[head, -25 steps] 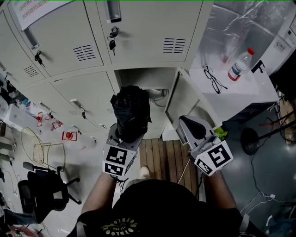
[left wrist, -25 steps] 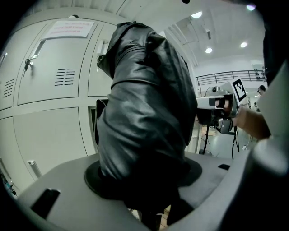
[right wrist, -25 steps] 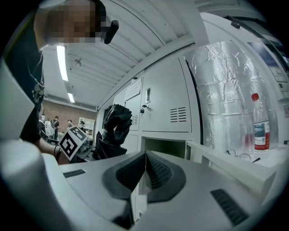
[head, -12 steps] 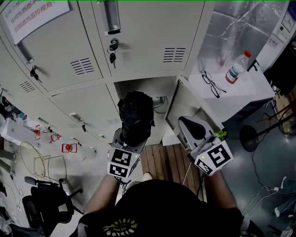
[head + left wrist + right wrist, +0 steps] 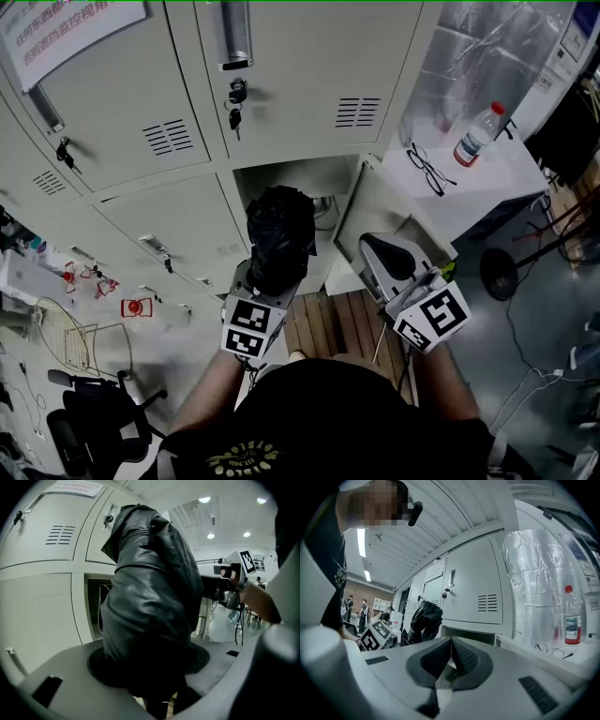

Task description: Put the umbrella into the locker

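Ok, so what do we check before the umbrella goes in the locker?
1. Umbrella held tight: ok. The left gripper has its jaws closed on the black umbrella.
2. Locker open: ok. The locker door is swung out to the right of the open compartment.
3. Umbrella lined up: ok. In the head view it sits right in front of the opening.
4. Other gripper out of the way: ok. The right gripper is shut, holds nothing, and sits off to the right by the door.
5. Room inside: cannot tell. The umbrella hides most of the compartment.
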`<state>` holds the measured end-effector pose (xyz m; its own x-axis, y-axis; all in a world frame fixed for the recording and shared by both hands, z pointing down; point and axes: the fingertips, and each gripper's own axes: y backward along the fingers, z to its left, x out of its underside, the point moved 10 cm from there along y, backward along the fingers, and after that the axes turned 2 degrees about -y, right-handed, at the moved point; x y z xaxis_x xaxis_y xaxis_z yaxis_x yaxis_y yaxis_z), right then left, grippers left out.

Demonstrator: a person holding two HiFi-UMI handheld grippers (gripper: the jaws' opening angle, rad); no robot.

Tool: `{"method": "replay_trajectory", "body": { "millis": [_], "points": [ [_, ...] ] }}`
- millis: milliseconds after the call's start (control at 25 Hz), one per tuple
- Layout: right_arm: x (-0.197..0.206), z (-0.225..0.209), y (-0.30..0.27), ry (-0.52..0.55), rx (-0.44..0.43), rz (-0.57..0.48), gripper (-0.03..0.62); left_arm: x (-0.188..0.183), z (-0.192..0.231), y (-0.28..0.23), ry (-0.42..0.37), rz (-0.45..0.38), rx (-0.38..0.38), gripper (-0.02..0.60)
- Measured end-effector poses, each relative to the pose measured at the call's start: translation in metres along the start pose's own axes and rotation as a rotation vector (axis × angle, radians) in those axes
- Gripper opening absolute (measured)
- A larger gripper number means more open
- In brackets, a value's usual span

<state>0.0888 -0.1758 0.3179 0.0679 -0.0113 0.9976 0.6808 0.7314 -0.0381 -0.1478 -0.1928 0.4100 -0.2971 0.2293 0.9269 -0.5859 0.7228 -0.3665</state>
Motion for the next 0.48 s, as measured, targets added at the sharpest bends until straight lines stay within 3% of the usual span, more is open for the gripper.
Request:
{"method": "replay_trajectory", "body": {
  "millis": [480],
  "points": [
    [0.0016, 0.0009, -0.0051, -0.02, -0.017, 0.013, 0.028, 0.0097, -0.0016, -0.0045, 0.036, 0.039, 0.003, 0.268]
  ]
}}
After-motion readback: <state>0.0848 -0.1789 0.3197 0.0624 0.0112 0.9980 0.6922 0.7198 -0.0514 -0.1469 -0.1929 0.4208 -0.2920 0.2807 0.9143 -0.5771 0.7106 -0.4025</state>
